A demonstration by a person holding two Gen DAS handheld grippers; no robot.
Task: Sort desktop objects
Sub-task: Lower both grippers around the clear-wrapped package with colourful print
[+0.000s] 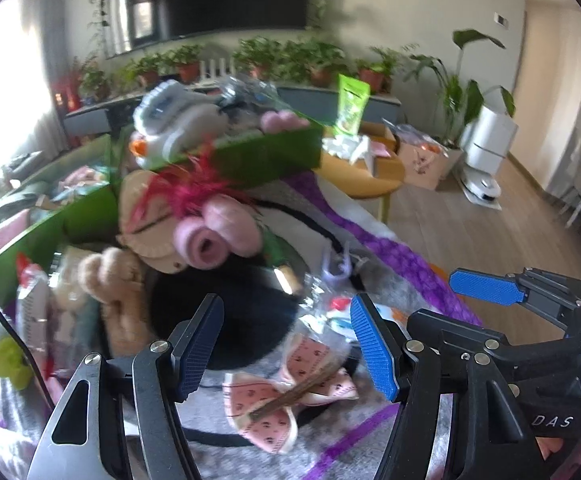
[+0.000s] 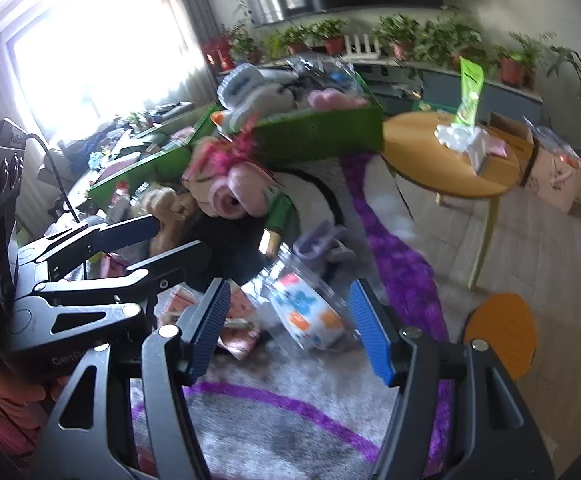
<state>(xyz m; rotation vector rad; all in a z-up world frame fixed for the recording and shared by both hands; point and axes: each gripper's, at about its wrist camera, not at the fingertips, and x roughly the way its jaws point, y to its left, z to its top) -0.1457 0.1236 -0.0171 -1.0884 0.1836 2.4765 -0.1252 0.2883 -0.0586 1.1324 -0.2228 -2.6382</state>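
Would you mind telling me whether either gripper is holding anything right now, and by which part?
Nothing is held. The left gripper and the right gripper both hang with open jaws above the clutter on the rug.

**Two grippers over a heap of toys on the rug**

The right gripper (image 2: 290,328) hangs jaws apart, nothing between them, above a clear packet with blue and orange prints (image 2: 310,316) on the grey-and-purple rug (image 2: 274,428). To its left the left gripper (image 2: 166,236) also stands open. Beyond lie a pink-faced plush toy (image 2: 230,188) (rather blurred), green boxes (image 2: 322,132) piled full, and a round wooden table (image 2: 450,168).
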